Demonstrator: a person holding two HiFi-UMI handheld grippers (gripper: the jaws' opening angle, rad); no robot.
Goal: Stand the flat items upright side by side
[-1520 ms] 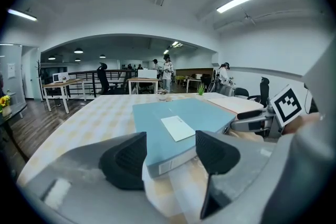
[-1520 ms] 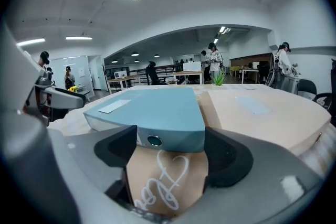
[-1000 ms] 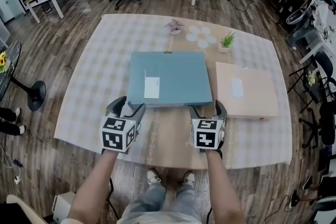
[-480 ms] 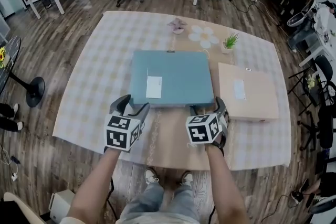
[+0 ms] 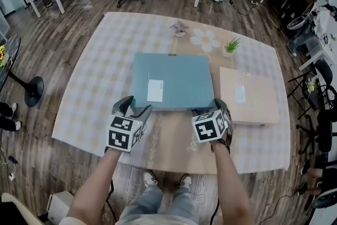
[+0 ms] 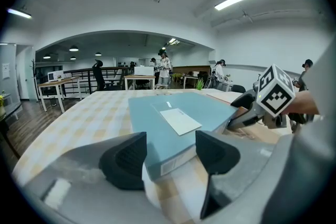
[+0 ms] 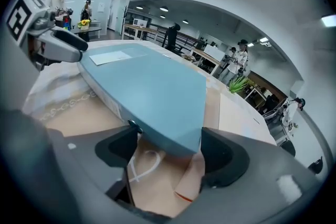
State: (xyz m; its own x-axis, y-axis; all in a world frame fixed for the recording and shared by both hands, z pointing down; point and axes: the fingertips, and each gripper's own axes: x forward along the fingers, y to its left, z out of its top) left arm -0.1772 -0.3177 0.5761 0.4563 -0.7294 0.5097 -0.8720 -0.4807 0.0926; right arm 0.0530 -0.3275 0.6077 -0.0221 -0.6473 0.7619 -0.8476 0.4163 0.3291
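Blue flat box (image 5: 171, 80) lies flat in the middle of the counter (image 5: 95, 92), white label (image 5: 155, 90) facing up. Tan flat box (image 5: 247, 95) lies flat just beside it on the right, a narrow gap between them. We see neither box upright.

Left gripper (image 5: 136, 105) sits at the blue box's near-left corner. Its fingers (image 6: 126, 160) are spread, with the corner poking in between them. There is a clear gap on the right finger's side, so no pinch.

Right gripper (image 5: 208, 108) sits at the near-right corner, tilted and pointing down. Its fingers (image 7: 223, 157) are spread wide too, and the box corner fills most of the gap between them. We see no squeeze there.

A small potted plant (image 5: 230, 46) stands at the far side of the counter, well apart from both grippers.
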